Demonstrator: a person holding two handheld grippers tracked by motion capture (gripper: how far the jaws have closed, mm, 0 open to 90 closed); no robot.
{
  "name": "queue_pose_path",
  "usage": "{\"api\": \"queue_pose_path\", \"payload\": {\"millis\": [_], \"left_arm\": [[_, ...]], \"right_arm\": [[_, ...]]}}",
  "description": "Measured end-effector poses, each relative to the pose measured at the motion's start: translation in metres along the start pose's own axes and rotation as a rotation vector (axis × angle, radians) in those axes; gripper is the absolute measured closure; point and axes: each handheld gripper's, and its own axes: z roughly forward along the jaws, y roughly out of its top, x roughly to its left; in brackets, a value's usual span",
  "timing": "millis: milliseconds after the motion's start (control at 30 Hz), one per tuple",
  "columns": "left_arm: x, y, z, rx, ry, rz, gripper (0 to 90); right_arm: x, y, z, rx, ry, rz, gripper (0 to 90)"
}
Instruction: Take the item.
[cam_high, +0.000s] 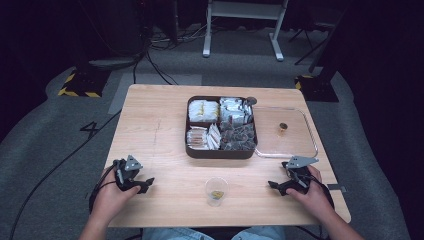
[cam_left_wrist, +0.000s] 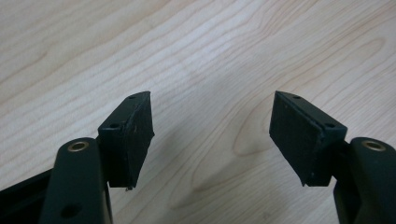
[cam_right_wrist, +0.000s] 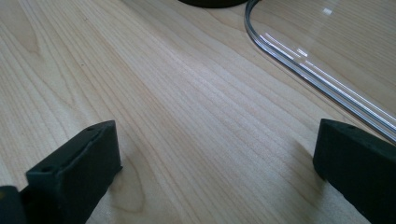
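Note:
My left gripper (cam_high: 145, 185) lies low over the wooden table (cam_high: 155, 130) at its front left, held in a hand. In the left gripper view the left gripper (cam_left_wrist: 211, 97) is open, with bare wood between its pads. At the front right, my right gripper (cam_high: 276, 187) rests in the other hand. Its own view shows the right gripper (cam_right_wrist: 217, 126) open wide over bare wood, the clear tray's rim (cam_right_wrist: 299, 60) just ahead on its right.
A dark compartment tray (cam_high: 221, 152) of wrapped packets sits mid-table. Beside it on the right lies a clear tray (cam_high: 311, 131) with a small brown item (cam_high: 283, 128) in it. A clear plastic cup (cam_high: 216, 191) with something yellow inside stands near the front edge, between the grippers.

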Motion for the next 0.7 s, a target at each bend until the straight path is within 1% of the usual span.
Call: {"api": "queue_pose_path", "payload": {"millis": [67,133,167,233,300,367,400,433,700], "left_arm": [[0.001,-0.003,0.002,0.005,0.009,-0.007,30.9],[0.001,-0.007,0.004,0.007,0.010,-0.024,30.6],[0.001,-0.009,0.005,0.000,0.008,-0.033,30.0],[0.001,-0.012,0.006,-0.022,-0.005,-0.062,27.6],[0.003,-0.014,0.008,-0.040,-0.007,-0.048,25.5],[0.003,-0.016,0.012,-0.073,-0.021,-0.038,17.6],[0.002,-0.018,0.014,-0.095,-0.020,-0.039,13.5],[0.002,-0.019,0.015,-0.103,-0.017,-0.039,10.6],[0.001,-0.018,0.016,-0.102,-0.010,-0.050,8.8]], "right_arm": [[0.000,0.000,0.000,0.000,0.000,0.000,0.8],[0.000,0.000,0.000,0.000,0.000,0.000,0.8],[0.000,0.000,0.000,0.000,0.000,0.000,0.8],[0.000,0.000,0.000,0.000,0.000,0.000,0.8],[0.000,0.000,0.000,0.000,0.000,0.000,0.8],[0.000,0.000,0.000,0.000,0.000,0.000,0.8],[0.000,0.000,0.000,0.000,0.000,0.000,0.8],[0.000,0.000,0.000,0.000,0.000,0.000,0.8],[0.000,0.000,0.000,0.000,0.000,0.000,0.8]]}}
